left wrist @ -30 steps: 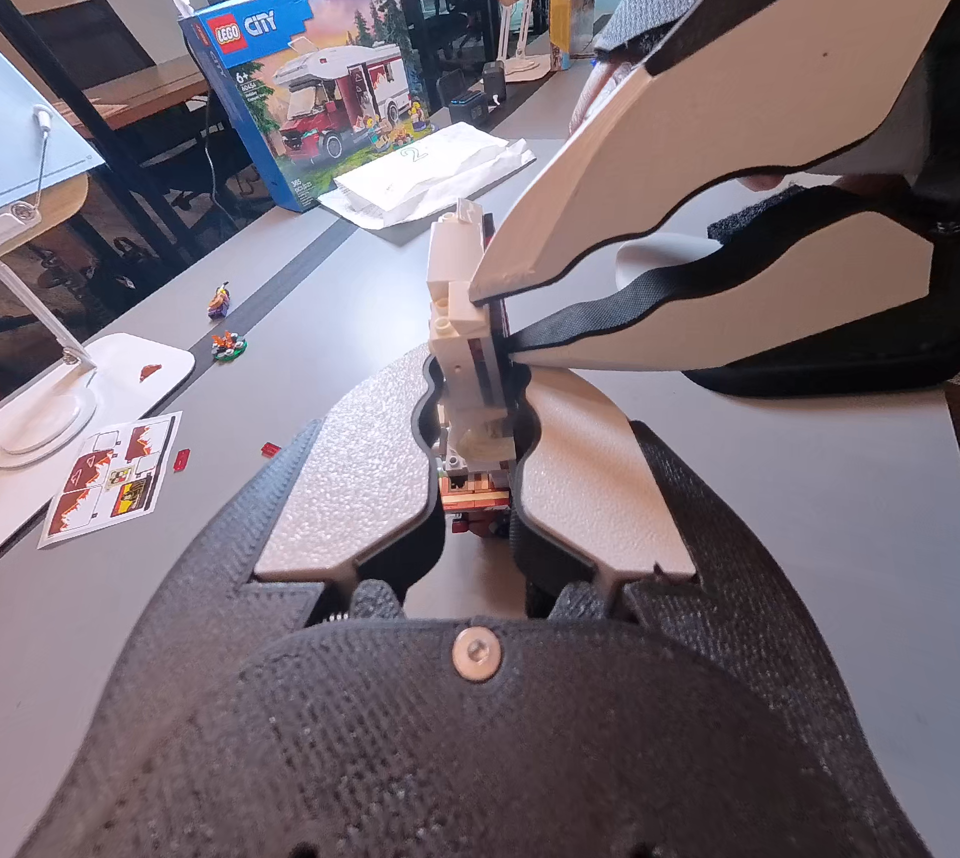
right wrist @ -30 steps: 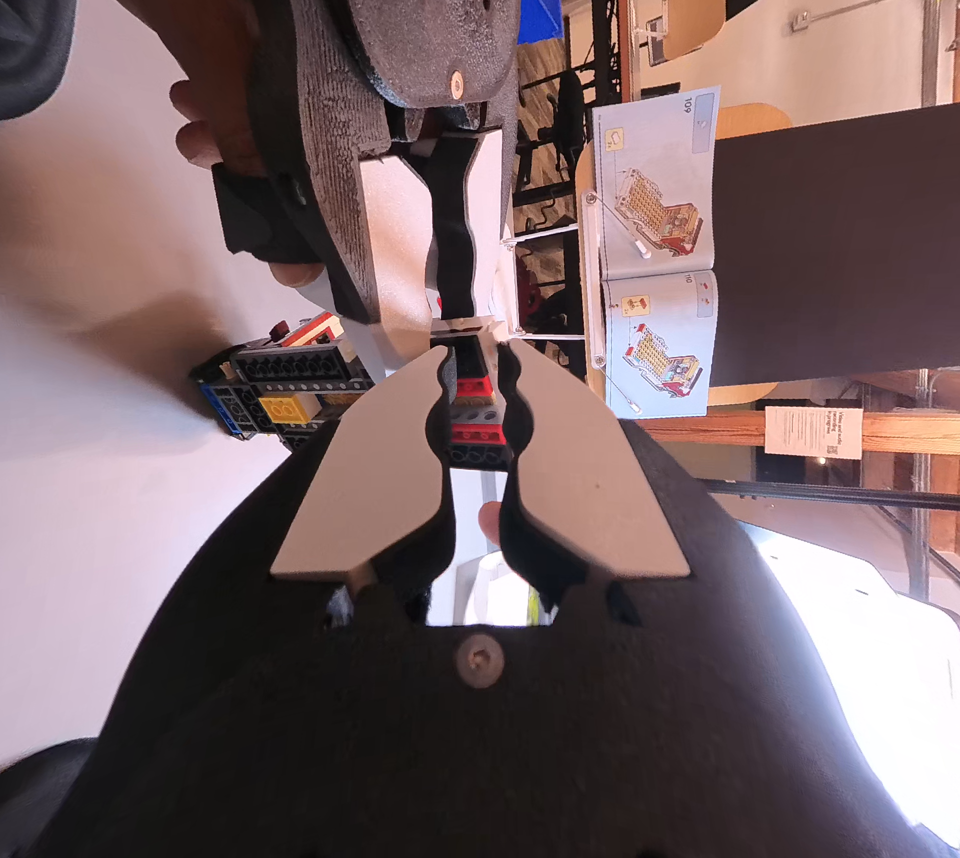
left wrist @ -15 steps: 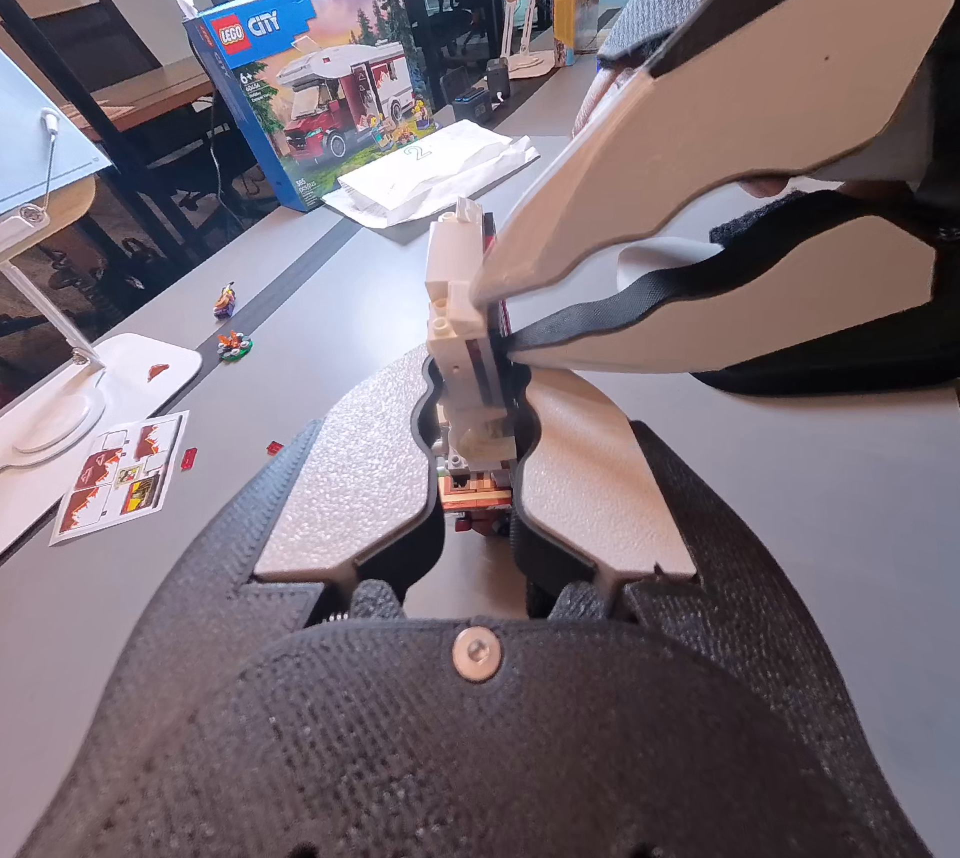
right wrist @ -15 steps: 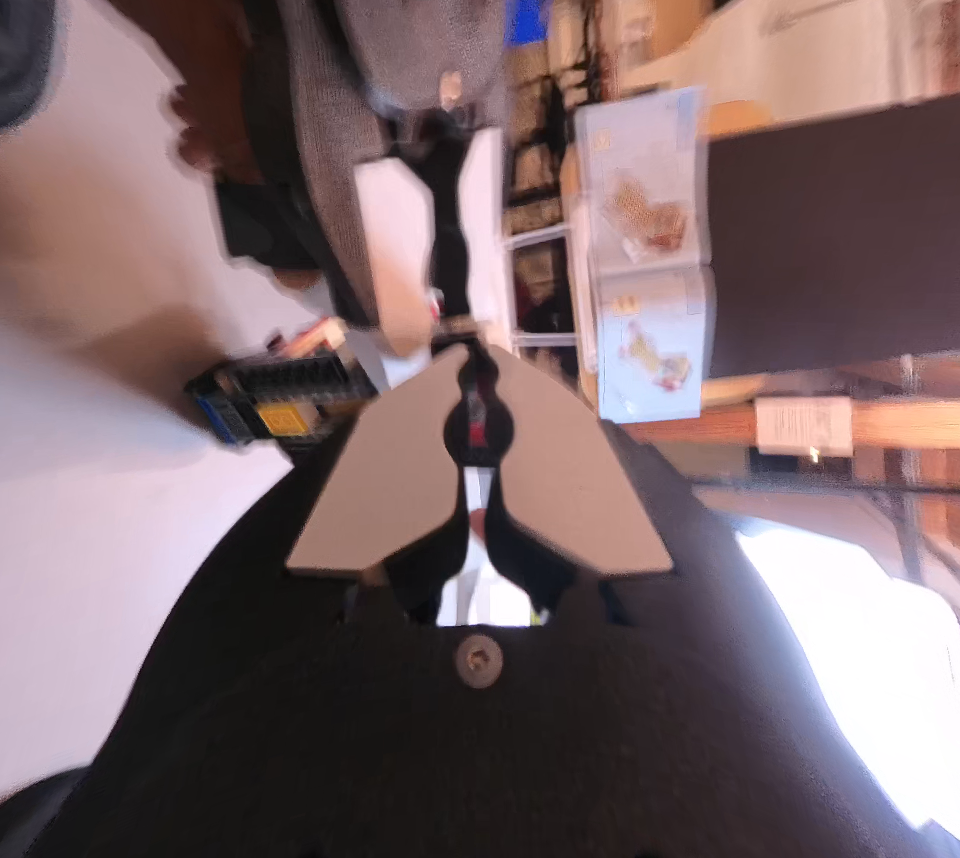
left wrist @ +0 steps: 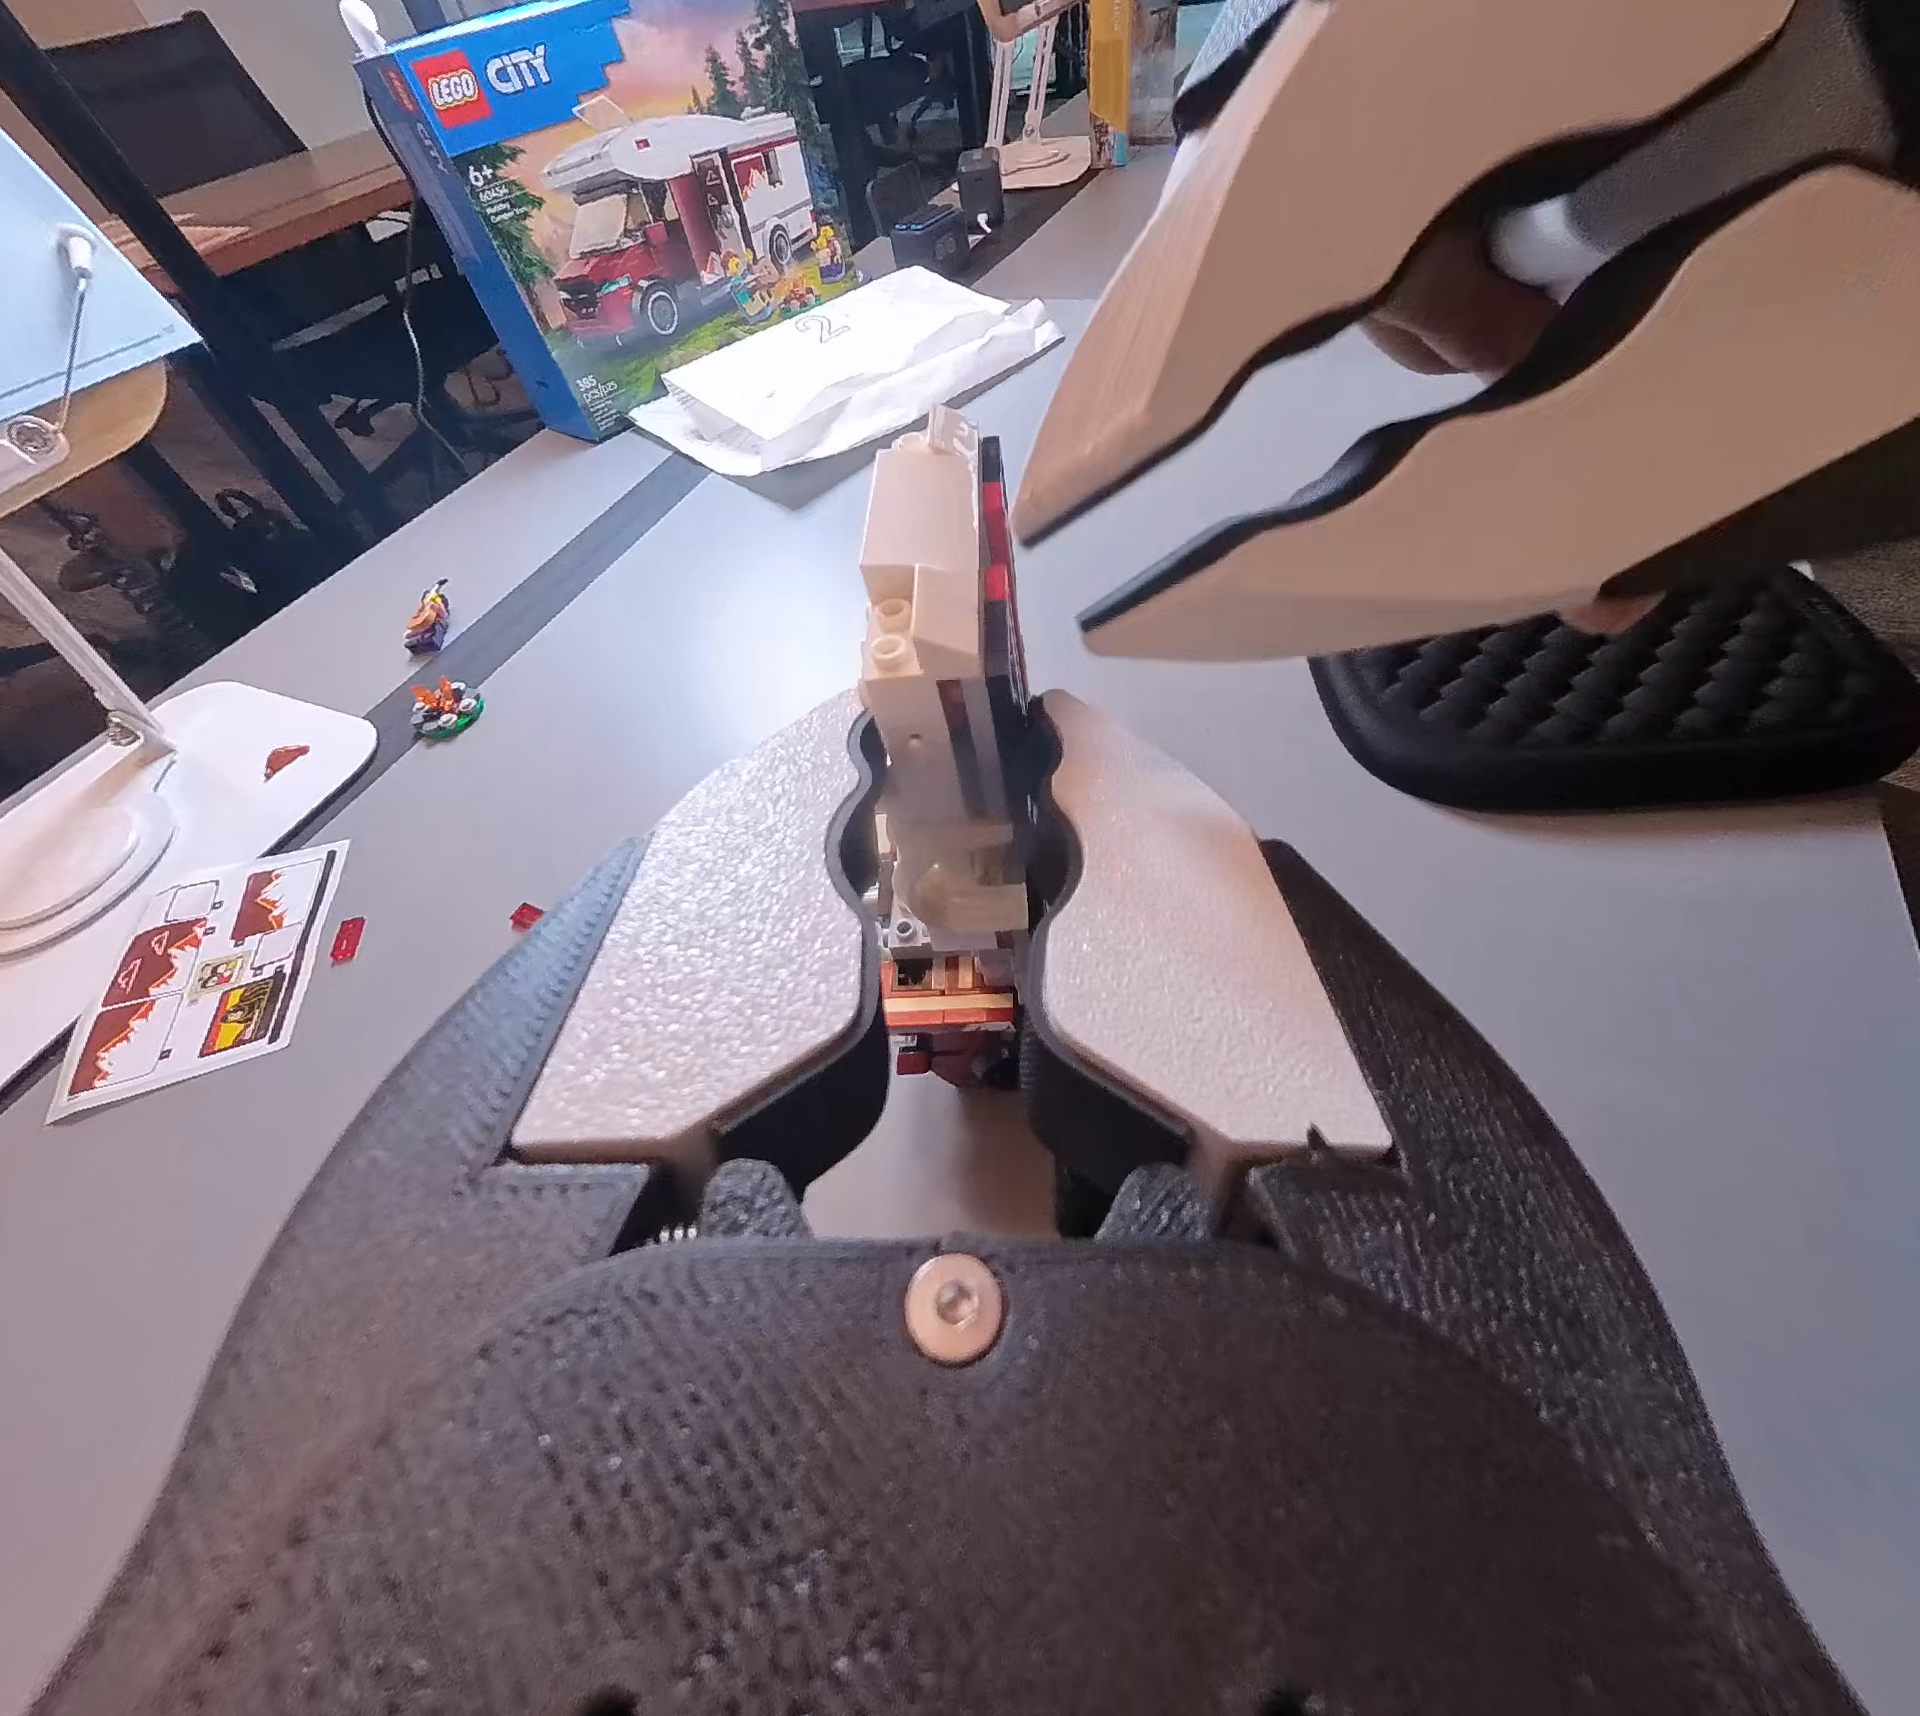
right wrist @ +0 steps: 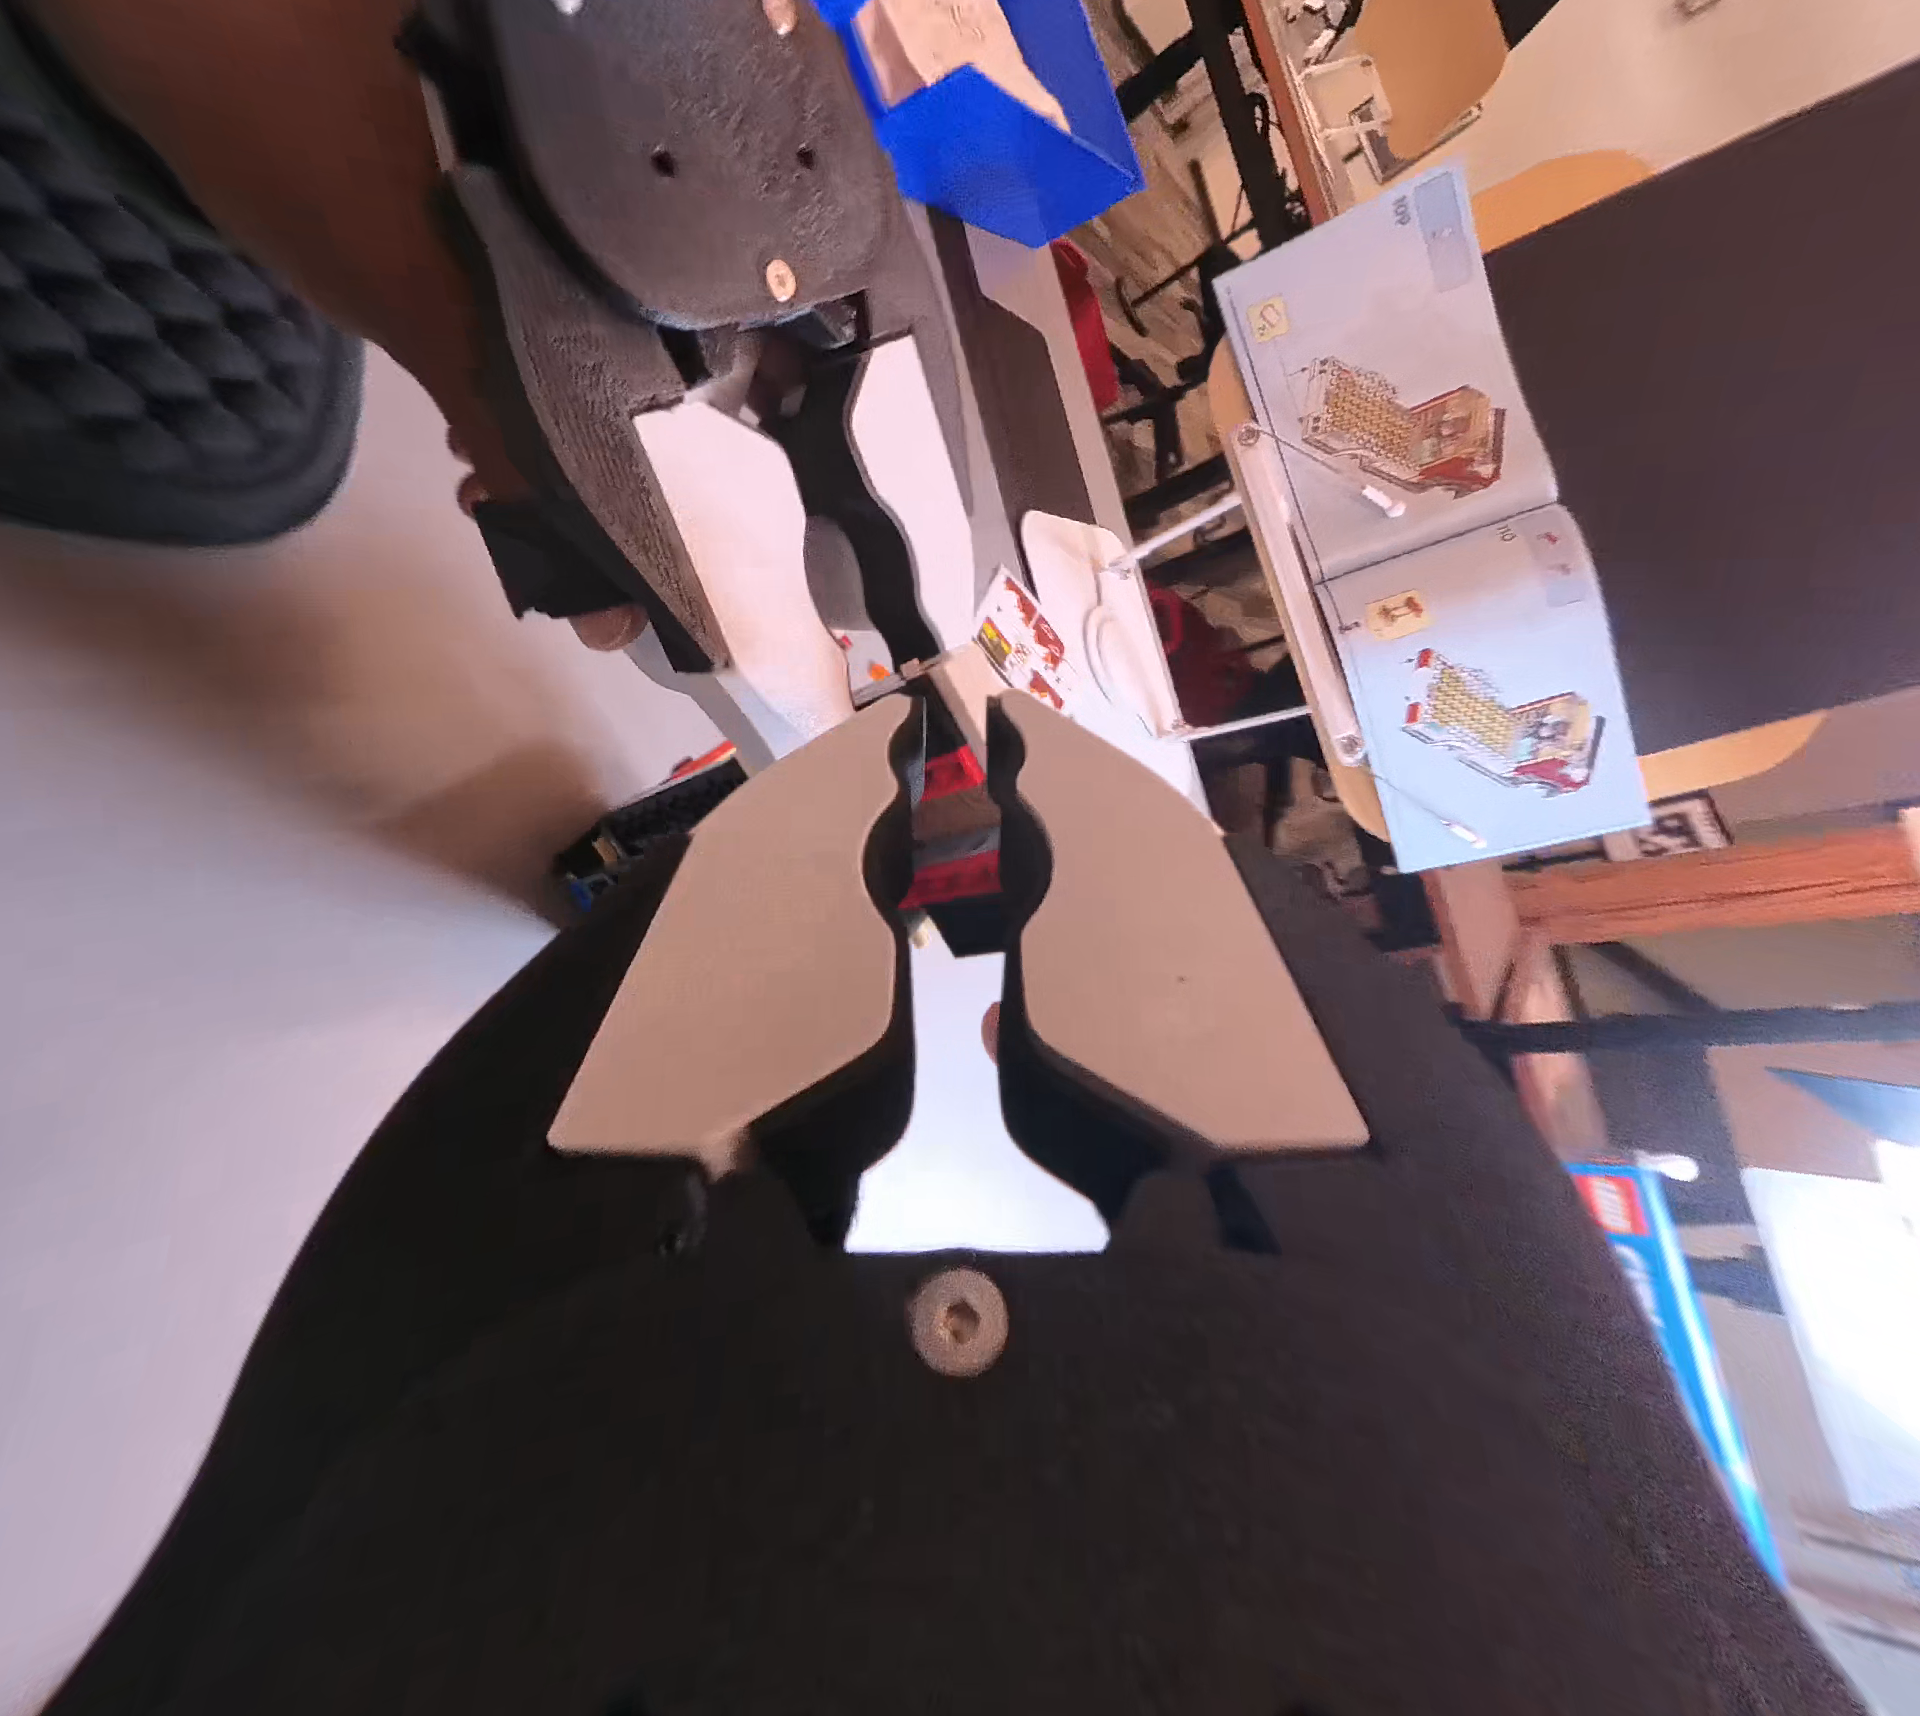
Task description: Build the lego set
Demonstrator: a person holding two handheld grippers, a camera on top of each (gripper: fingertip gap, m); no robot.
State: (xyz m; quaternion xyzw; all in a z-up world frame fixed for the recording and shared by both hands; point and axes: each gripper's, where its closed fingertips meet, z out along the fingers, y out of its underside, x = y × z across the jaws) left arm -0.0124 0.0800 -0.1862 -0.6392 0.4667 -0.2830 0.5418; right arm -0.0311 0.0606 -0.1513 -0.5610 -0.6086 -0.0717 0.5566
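Observation:
My left gripper (left wrist: 956, 716) is shut on a narrow Lego assembly (left wrist: 925, 606) of white, black and red bricks with a brown base, and holds it upright over the grey table (left wrist: 1455, 991). My right gripper (left wrist: 1049, 575) is at the upper right. Its fingers are slightly apart, with table showing between them, and the tips are just beside the assembly's black and red edge. In the right wrist view the assembly (right wrist: 951, 835) shows through the gap of my right gripper (right wrist: 956, 705), and the left gripper (right wrist: 904, 669) points toward me.
A Lego box (left wrist: 623, 212) and white paper bag (left wrist: 852, 367) stand at the back. A sticker sheet (left wrist: 197, 970), small red pieces (left wrist: 348, 939), a campfire piece (left wrist: 445, 708) and a white stand base (left wrist: 156, 783) lie left. A black pad (left wrist: 1610, 710) lies right. An open instruction booklet (right wrist: 1434, 523) and another dark build (right wrist: 644, 825) show. Left tips to right tips: about 4 cm. My left tips are roughly 35 cm from the campfire piece (left wrist: 445, 708).
My right gripper was clamped on the assembly's black edge; its fingers have parted and it has drawn back up and to the right. The left gripper still holds the assembly.

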